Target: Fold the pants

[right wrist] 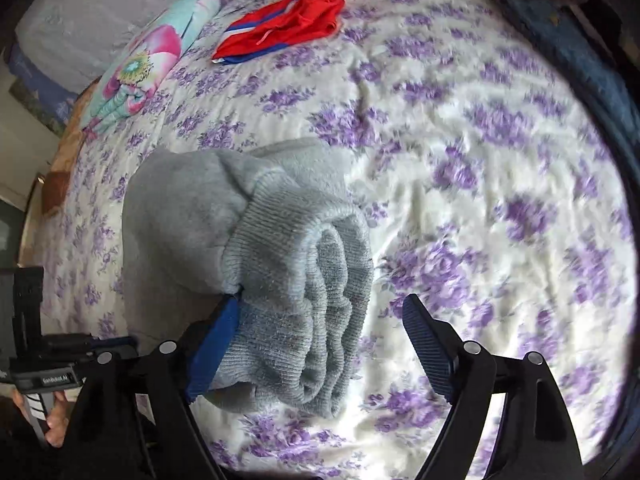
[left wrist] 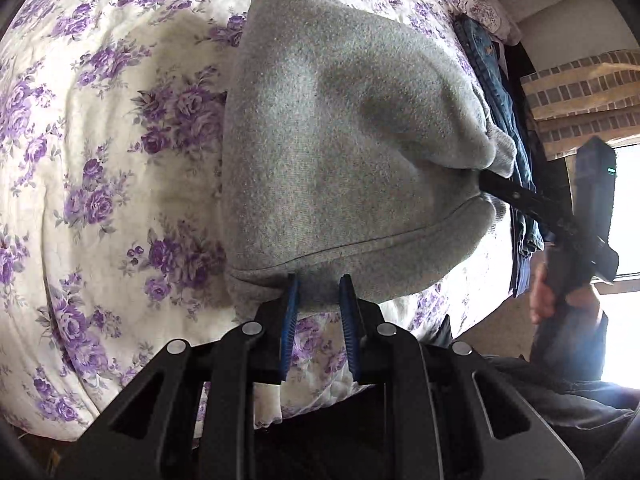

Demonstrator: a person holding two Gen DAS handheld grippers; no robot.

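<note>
Grey sweatpants (left wrist: 340, 140) lie folded on the flowered bedspread (left wrist: 100, 160). My left gripper (left wrist: 318, 292) sits at their near hem, its blue pads a little apart with the hem edge between them. In the left wrist view the right gripper's finger (left wrist: 520, 196) pokes into the fold at the right end. In the right wrist view my right gripper (right wrist: 320, 320) is open wide. Its left finger (right wrist: 216, 340) is tucked under the ribbed cuffs of the pants (right wrist: 300, 300), and its right finger (right wrist: 428, 344) stands free over the bedspread (right wrist: 480, 200).
Red shorts with blue and white stripes (right wrist: 288, 20) and a folded floral cloth (right wrist: 136, 68) lie at the far side of the bed. Blue jeans (left wrist: 500, 100) hang along the bed's right edge. A window and brick-pattern curtain (left wrist: 580, 92) are at the right.
</note>
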